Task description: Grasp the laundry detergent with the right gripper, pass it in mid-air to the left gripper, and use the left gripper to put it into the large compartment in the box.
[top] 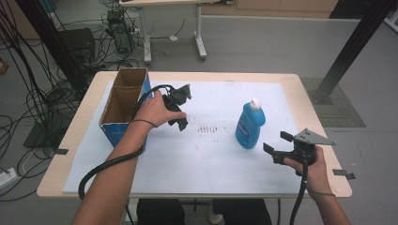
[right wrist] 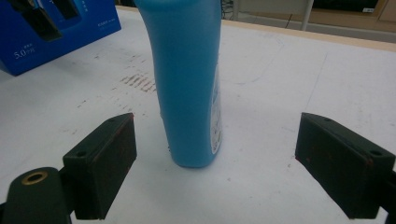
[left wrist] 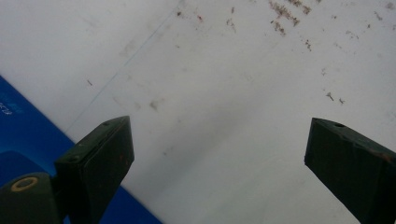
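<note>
A blue bottle with a white cap stands upright on the white mat, right of centre. My right gripper sits just to its right, jaws wide apart and aimed at it. In the right gripper view the bottle stands a little beyond the two black fingertips, touching neither. My left gripper rests beside the open cardboard box, pointing down at the mat. In the left gripper view its fingertips stand wide open over bare mat, with the box's blue side at the left.
The white mat covers most of the wooden table. Brown scuff marks lie between the box and the bottle. Cables trail from both grippers toward the table's near edge. Beyond the table are floor cables and another table's legs.
</note>
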Demonstrator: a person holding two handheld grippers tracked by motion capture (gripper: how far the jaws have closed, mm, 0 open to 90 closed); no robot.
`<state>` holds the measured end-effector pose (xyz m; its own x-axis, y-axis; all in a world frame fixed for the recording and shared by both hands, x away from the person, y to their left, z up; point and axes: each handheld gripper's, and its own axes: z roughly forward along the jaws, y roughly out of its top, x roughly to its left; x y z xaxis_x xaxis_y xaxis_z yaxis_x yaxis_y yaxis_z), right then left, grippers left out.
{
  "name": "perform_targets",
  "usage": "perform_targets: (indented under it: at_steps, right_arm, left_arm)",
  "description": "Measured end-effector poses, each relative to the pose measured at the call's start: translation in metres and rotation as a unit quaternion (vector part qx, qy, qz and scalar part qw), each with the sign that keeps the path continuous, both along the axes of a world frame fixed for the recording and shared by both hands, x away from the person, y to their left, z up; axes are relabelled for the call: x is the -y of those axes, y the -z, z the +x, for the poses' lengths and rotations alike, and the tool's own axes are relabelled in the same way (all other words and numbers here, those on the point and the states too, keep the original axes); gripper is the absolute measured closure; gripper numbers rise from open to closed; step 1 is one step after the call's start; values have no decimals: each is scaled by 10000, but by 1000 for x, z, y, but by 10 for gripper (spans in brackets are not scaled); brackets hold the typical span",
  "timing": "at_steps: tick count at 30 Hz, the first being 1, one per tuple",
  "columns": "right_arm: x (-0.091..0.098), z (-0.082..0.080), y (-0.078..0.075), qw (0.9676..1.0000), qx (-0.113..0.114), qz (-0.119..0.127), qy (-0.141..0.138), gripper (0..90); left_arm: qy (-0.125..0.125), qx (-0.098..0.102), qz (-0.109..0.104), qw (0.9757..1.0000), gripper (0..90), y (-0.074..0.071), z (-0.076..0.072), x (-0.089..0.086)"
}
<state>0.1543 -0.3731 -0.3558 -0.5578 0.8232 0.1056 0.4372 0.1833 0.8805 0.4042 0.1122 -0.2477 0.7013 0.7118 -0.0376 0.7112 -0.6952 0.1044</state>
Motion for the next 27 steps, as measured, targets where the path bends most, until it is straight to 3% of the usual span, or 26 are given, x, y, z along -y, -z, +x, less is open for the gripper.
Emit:
perform_targets:
  at_steps: [27]
  right_arm:
    - [-43,-13,31,9986,313,134,398,111]
  left_arm:
    - [6,-49,-10,10000,86,1,-2,1]
